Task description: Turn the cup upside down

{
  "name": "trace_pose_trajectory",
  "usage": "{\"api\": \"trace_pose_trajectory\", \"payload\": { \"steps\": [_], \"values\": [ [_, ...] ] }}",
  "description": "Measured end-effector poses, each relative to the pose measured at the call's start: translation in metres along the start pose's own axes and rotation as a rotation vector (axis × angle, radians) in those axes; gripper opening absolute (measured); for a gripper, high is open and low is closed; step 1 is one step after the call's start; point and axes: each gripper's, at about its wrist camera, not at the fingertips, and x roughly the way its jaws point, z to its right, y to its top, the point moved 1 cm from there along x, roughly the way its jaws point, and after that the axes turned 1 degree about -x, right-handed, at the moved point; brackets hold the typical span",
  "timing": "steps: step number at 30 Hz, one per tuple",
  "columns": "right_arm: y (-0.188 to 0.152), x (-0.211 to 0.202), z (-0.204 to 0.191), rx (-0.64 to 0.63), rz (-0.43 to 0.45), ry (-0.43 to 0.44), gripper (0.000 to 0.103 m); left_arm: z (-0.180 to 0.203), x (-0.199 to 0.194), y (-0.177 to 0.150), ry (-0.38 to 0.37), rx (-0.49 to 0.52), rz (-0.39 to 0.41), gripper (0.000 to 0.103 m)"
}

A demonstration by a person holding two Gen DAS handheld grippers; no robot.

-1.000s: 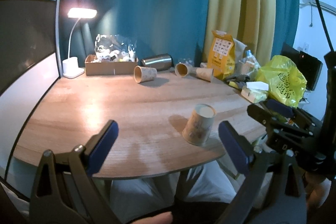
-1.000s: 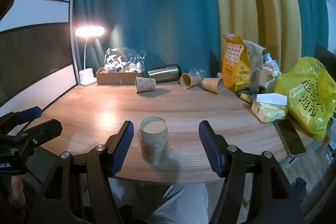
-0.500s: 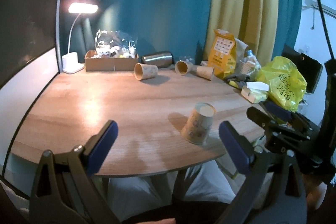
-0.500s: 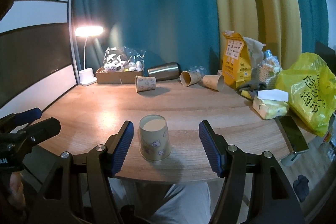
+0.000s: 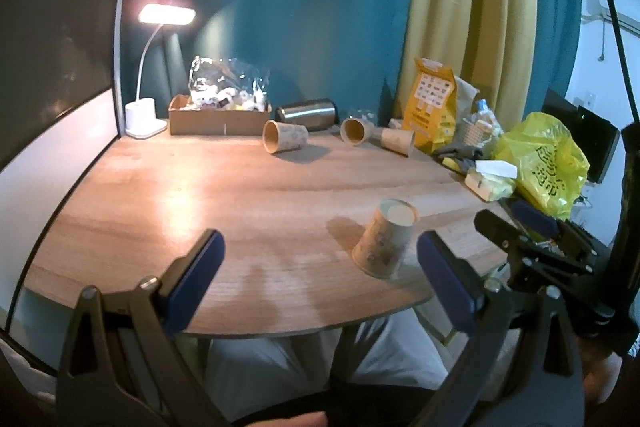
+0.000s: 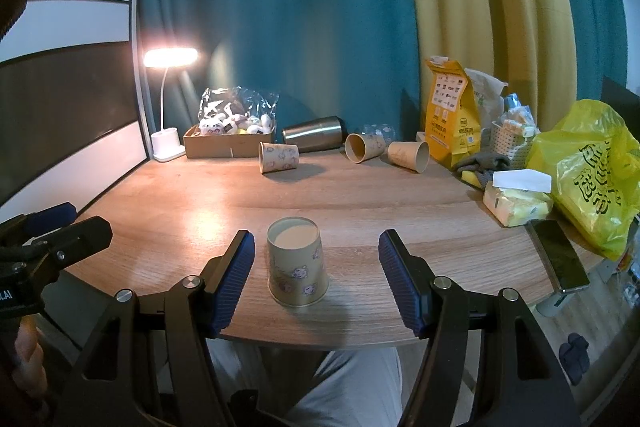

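Clearly the right gripper (image 6: 316, 279) is the nearer tool: the paper cup (image 6: 296, 261) stands straight ahead at its 12 o'clock, just beyond the blue pads (image 6: 236, 279) and slightly left of the midline between them, with clear space on both sides and nothing touching it. Its jaws are spread wide and hold nothing. From the left gripper (image 5: 320, 279), equally wide open and empty, the same paper cup (image 5: 384, 241) sits toward 1 o'clock, closer to its right pad, so that hand would have to swing across to reach it. The cup's long axis is vertical; its wide mouth rests down on the wooden table (image 6: 360, 195) near the front edge, and the narrow closed base faces up, pale and recessed. Judging by that pose, it already looks inverted. Its tan wall carries small cartoon prints. Three similar paper cups (image 6: 279, 157) lie on their sides far back at 12 o'clock, well apart from it.
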Motion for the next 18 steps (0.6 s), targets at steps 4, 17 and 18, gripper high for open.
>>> {"api": "trace_pose_trajectory", "payload": {
  "steps": [4, 17, 18],
  "values": [
    [-0.0001, 0.0001, -0.0003, -0.001, -0.001, 0.000, 0.068, -0.0007, 0.0001, 0.0013, 0.000, 0.002, 0.000, 0.098],
    [-0.0049, -0.0005, -0.0012, 0.009, -0.012, 0.010, 0.068, -0.0015, -0.0001, 0.0037, 0.001, 0.003, -0.001, 0.098],
    [-0.0049, -0.0005, -0.0013, 0.010, -0.011, 0.011, 0.068, -0.0022, 0.0007, 0.0047, 0.003, 0.002, -0.004, 0.098]
  ]
}}
